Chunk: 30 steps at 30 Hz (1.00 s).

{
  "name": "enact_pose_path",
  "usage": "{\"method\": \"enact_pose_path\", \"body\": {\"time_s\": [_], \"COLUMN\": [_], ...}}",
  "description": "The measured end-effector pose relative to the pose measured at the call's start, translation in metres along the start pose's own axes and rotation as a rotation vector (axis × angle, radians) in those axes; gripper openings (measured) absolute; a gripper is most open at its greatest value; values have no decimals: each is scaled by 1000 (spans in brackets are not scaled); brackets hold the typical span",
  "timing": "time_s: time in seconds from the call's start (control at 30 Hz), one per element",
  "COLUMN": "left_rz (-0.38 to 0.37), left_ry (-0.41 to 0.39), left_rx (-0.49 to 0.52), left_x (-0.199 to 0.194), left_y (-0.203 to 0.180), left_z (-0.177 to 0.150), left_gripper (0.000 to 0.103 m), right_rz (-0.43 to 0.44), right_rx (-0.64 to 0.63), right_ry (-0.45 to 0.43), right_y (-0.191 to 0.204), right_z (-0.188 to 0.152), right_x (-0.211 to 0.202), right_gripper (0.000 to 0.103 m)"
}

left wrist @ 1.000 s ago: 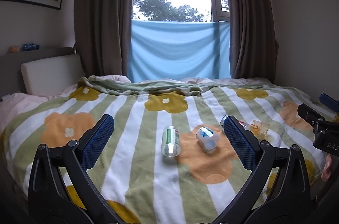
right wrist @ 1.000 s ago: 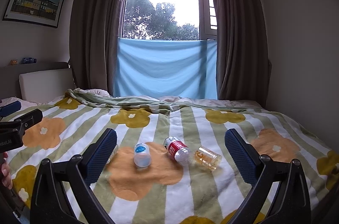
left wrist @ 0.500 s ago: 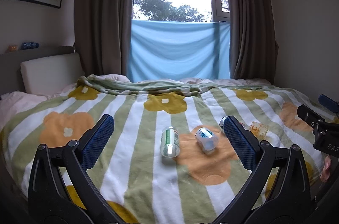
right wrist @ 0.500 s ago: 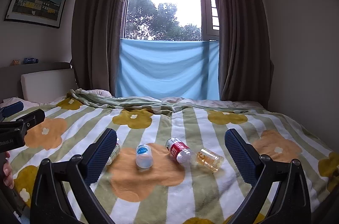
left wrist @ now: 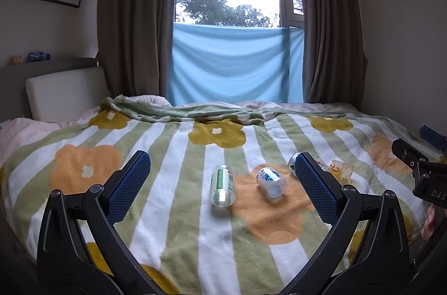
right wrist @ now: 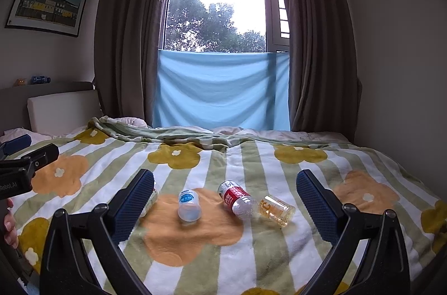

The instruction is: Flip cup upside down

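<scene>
Both spread wide and empty above the blanket (right wrist: pixel 265 261): left gripper (left wrist: pixel 220 180) framing a green-labelled bottle (left wrist: pixel 222 186) and a blue-labelled bottle (left wrist: pixel 270 181), right gripper (right wrist: pixel 225 200) framing that blue-labelled bottle (right wrist: pixel 188 205), a red-labelled bottle (right wrist: pixel 236 198) and the cup (right wrist: pixel 276 207). Plenty of bare blanket near and to the right of the cup, red-labelled bottle touching or just beside its left end; clear, amber-tinted, lying on its side, mouth to the near right. In the left wrist view only a sliver of cup (left wrist: pixel 342 169) past the right finger; in the right wrist view seen whole, green-labelled bottle mostly hidden behind the left finger.
</scene>
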State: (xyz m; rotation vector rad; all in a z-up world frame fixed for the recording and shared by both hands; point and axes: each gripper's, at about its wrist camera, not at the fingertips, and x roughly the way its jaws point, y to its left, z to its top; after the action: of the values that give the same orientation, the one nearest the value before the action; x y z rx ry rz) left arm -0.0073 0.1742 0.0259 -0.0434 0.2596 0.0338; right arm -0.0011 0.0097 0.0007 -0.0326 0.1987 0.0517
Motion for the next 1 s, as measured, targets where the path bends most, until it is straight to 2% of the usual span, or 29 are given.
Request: {"method": "enact_pose_path", "body": {"time_s": [0.23,0.37,0.47,0.63,0.73,0.9,1.0], "left_rz": [16,33,42,73,92,111,117], "left_ry": [21,38,53,84,100,135,158], "left_rx": [-15,-30,-43,-58,-62,-65,-63], "left_x": [9,17,23,34,41,54,63], "left_y": [-1,-2,-3,-2,-2,-3,-4], "left_z": [0,-2,-3,-5,-6,-9,-12], "left_gripper": [103,103,103,103,103,103,103], "right_rz": [18,49,98,197,217,266,278], "right_rx": [-31,-85,-131,-164,-211,-280,-315], "right_ry": [29,88,175,379,475,648,731], "right_y": [-26,-52,-71,-109,-121,-135,-139], "right_z": [10,14,12,-4,-21,-57,-75], "right_x": [25,62,103,186,228,284,304], "right_gripper": [102,102,102,102,102,102,101]}}
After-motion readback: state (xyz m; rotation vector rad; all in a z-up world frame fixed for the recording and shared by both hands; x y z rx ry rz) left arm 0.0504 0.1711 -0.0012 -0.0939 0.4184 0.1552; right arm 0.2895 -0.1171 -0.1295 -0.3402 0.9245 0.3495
